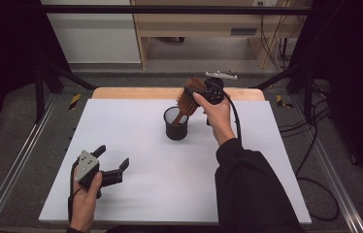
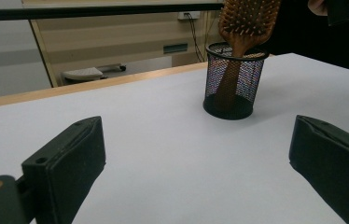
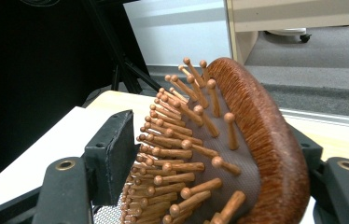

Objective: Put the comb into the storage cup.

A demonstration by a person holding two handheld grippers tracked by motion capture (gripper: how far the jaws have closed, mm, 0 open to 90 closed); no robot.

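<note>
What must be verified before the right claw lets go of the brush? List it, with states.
1. Brush handle inside the cup, down to its floor: ok.
2. Cup upright on the table: ok.
3. Brush head between the right claw's jaws: ok.
4. Pads pressing on the head: cannot tell.
5. Left claw open and well apart from the cup: ok.
6. Brush will stay put once released: cannot tell. It leans against the rim, top-heavy.
</note>
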